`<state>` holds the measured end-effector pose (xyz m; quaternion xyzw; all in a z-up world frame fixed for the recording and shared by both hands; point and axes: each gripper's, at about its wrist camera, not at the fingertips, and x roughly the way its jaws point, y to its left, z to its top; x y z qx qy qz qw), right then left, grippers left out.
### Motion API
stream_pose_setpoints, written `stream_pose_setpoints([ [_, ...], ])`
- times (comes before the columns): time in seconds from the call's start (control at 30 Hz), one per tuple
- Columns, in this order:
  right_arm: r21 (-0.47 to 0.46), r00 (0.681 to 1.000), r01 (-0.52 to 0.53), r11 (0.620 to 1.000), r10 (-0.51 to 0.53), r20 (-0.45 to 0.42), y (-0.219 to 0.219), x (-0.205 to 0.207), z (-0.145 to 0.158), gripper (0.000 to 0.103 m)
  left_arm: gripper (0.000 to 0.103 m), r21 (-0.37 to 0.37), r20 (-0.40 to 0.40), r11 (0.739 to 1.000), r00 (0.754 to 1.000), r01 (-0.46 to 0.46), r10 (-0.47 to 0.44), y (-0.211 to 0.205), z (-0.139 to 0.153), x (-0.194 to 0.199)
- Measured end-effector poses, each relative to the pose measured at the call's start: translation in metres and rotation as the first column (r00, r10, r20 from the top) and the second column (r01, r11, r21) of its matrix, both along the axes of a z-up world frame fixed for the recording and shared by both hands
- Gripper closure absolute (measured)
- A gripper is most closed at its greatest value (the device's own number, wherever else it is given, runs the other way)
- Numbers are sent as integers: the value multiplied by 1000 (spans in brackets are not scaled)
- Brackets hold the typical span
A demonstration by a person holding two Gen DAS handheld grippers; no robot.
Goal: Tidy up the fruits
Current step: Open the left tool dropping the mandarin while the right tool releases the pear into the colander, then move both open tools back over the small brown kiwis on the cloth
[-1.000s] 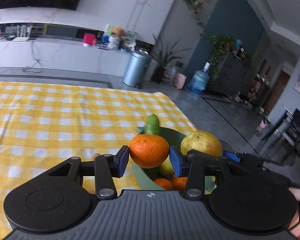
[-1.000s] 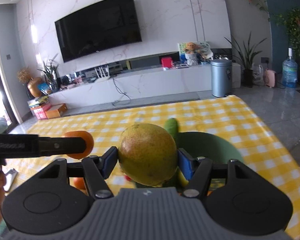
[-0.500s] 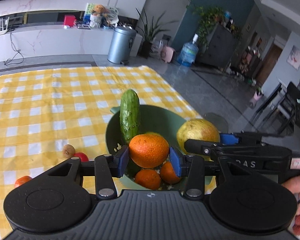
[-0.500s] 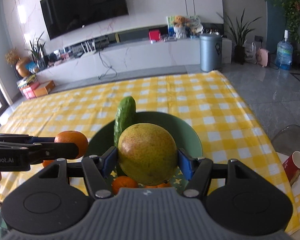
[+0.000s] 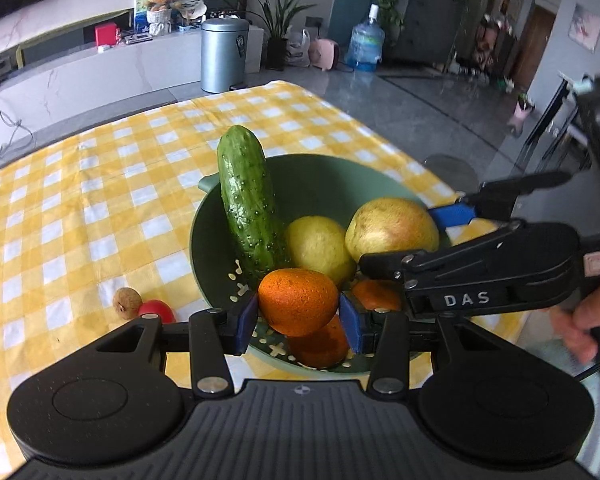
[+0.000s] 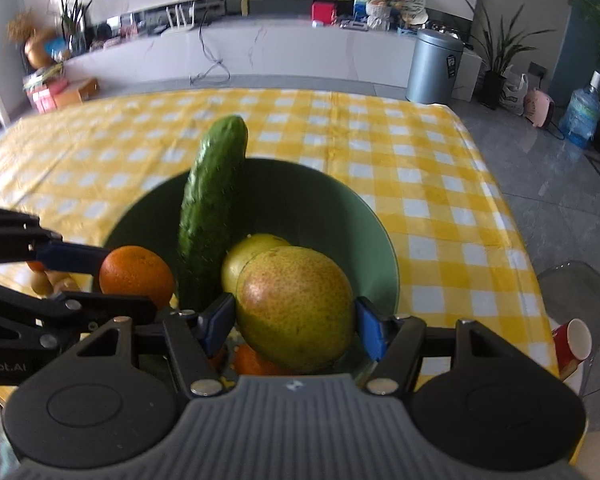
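Now the left gripper (image 5: pixel 299 322), low in the middle of its own frame, has its blue pads pressed on both sides of an orange (image 5: pixel 298 302), the jaws only partly apart. Likewise the right gripper (image 6: pixel 296 326) clamps a larger yellow-green fruit (image 6: pixel 296 308) between its pads, held wider. Both fruits hang over the green bowl (image 5: pixel 320 176) at frame centre, which holds a cucumber (image 5: pixel 250 204) leaning upright against its left wall, a yellow lemon-like fruit (image 5: pixel 318 246) beside it, and more oranges (image 5: pixel 320 346) at the bottom. Left of the bowl, on the yellow checked tablecloth (image 5: pixel 80 208), lie a small brown fruit (image 5: pixel 126 300) touching a red one (image 5: pixel 156 310). At the lower right of the right view a red cup (image 6: pixel 572 342) lies tilted.
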<state>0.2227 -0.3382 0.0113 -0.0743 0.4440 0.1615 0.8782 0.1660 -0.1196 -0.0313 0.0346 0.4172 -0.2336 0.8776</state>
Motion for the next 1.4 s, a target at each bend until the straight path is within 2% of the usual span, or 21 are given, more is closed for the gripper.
stream_pose_setpoints([
  [0.2,-70,1000,-30,997,30,4,4,0,-1,41,53,23,-20,1000,1000,7,-6,-5,-6,2],
  [0.4,-117,998,-61,991,60,-11,9,-3,-5,41,52,65,-4,998,1000,22,-22,-12,-7,2],
  [0.47,-142,997,-72,987,72,-3,12,-4,-6,41,49,71,-2,997,1000,23,-23,-13,-9,1],
  [0.57,-128,998,-61,990,60,-14,10,-3,-6,41,47,63,0,998,1000,20,-20,-12,-8,1],
  [0.67,-121,998,-57,991,55,-17,10,-3,-4,40,41,45,-3,999,1000,21,-20,-10,-6,0],
  [0.73,-125,999,-52,991,53,2,10,-5,0,38,37,37,3,999,1000,20,-21,-9,-3,-2],
  [0.77,-126,999,-46,991,48,12,10,-6,2,34,36,35,8,999,1000,17,-18,-8,-1,-3],
  [0.83,-116,999,-36,993,39,29,8,-8,8,29,34,30,17,999,1000,10,-11,-6,3,-7],
  [0.97,-94,998,-18,995,24,61,8,-15,19,27,30,0,43,1000,999,9,-9,0,16,-18],
  [1.07,-75,994,0,997,8,106,11,-25,28,22,28,3,65,1000,998,-6,5,6,24,-28],
  [1.13,-59,991,23,998,-14,137,12,-32,34,21,28,3,72,1000,997,-20,20,13,29,-33],
  [1.3,67,982,101,993,-110,156,12,-50,43,21,26,-12,74,998,995,-68,68,36,40,-45],
  [1.4,144,978,121,982,-143,152,17,-62,43,21,24,-66,52,994,994,-91,95,54,46,-50],
])
